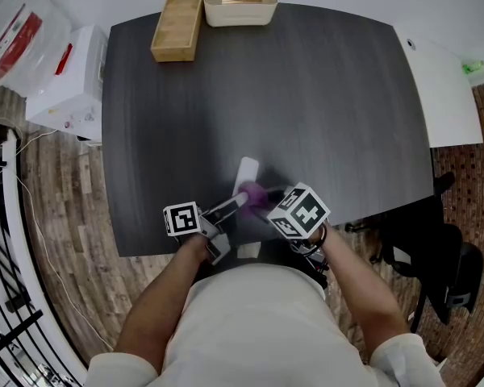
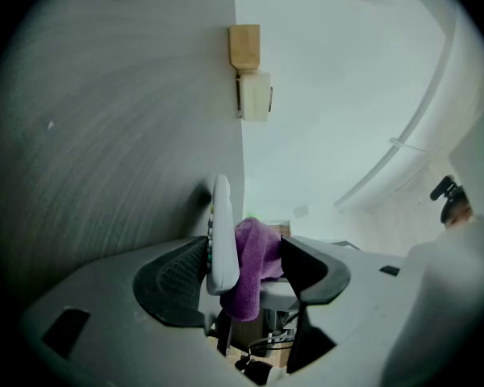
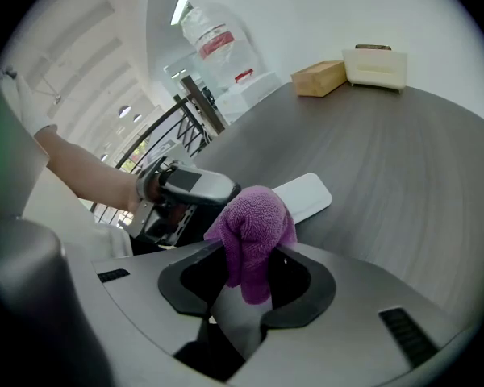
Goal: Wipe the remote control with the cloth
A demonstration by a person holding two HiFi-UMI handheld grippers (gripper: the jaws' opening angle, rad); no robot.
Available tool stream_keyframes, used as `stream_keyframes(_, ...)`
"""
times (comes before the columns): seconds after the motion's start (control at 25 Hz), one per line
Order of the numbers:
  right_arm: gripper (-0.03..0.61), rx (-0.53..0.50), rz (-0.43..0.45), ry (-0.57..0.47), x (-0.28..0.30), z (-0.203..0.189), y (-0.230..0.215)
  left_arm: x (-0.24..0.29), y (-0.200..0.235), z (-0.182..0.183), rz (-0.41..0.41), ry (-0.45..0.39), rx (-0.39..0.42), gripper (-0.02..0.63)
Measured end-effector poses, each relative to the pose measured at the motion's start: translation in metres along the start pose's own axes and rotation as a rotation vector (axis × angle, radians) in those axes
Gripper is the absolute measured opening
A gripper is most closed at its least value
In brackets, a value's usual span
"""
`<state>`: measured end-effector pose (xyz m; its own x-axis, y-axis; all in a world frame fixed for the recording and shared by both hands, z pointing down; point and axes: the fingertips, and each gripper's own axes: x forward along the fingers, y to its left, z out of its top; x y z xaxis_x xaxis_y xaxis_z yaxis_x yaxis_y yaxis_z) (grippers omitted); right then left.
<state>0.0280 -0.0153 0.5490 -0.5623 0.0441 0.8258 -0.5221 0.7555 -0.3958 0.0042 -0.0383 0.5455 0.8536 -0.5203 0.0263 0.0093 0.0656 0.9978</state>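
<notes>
A white remote control (image 1: pixel 247 170) lies near the front edge of the dark table (image 1: pixel 306 95), its near end between the jaws of my left gripper (image 1: pixel 230 208). In the left gripper view the remote (image 2: pixel 221 232) stands on edge against the left pad, while the right pad stays clear of it; my left gripper (image 2: pixel 242 268) is open wide. A bunched purple cloth (image 2: pixel 254 256) fills the gap beside the remote. My right gripper (image 3: pixel 246 276) is shut on that cloth (image 3: pixel 254 224), which presses against the remote (image 3: pixel 306 196).
A wooden box (image 1: pixel 177 27) and a cream container (image 1: pixel 239 2) sit at the table's far edge. A white cabinet (image 1: pixel 68 79) stands to the left, a white table (image 1: pixel 444 87) to the right, and a black chair (image 1: pixel 436 256) at the front right.
</notes>
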Motion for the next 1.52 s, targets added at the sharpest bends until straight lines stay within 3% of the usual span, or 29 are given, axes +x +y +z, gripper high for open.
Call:
stream_keyframes(0.16, 0.133, -0.018, 0.062, 0.007, 0.001, -0.011, 0.013, -0.001, 0.002, 0.005, -0.013, -0.030, -0.079, 0.264)
stream_keyframes(0.28, 0.132, -0.032, 0.093, 0.001, -0.001, -0.016, 0.021, -0.001, 0.004, 0.003, 0.001, -0.006, -0.084, 0.259)
stream_keyframes(0.52, 0.133, -0.104, 0.164, 0.020, -0.003, -0.027, 0.038, -0.003, 0.012, 0.001, 0.046, 0.016, -0.093, 0.130)
stream_keyframes(0.68, 0.133, -0.196, 0.185, 0.053, 0.000, -0.035, 0.055, 0.000, 0.018, 0.000, 0.099, 0.063, -0.045, 0.120)
stream_keyframes(0.84, 0.133, -0.135, 0.166, 0.005, -0.007, -0.034, 0.045, 0.000, 0.019, -0.001, 0.102, 0.052, -0.089, 0.110)
stream_keyframes(1.0, 0.133, 0.040, 0.084, -0.103, -0.028, -0.029, 0.003, -0.001, 0.017, 0.002, 0.080, -0.003, -0.188, 0.101)
stream_keyframes(1.16, 0.133, 0.197, -0.136, -0.178, -0.042, -0.021, -0.069, -0.002, 0.018, 0.004, 0.080, -0.009, -0.201, 0.098)
stream_keyframes(1.24, 0.133, 0.223, -0.265, -0.163, -0.042, -0.017, -0.099, -0.002, 0.018, 0.004, 0.082, -0.003, -0.204, 0.098)
stream_keyframes(1.32, 0.133, 0.230, -0.331, -0.134, -0.034, -0.014, -0.112, -0.001, 0.019, 0.003, 0.088, 0.004, -0.204, 0.098)
stream_keyframes(1.52, 0.133, 0.147, -0.305, -0.085, -0.013, -0.003, -0.094, -0.002, 0.026, 0.000, 0.126, 0.030, -0.194, 0.097)
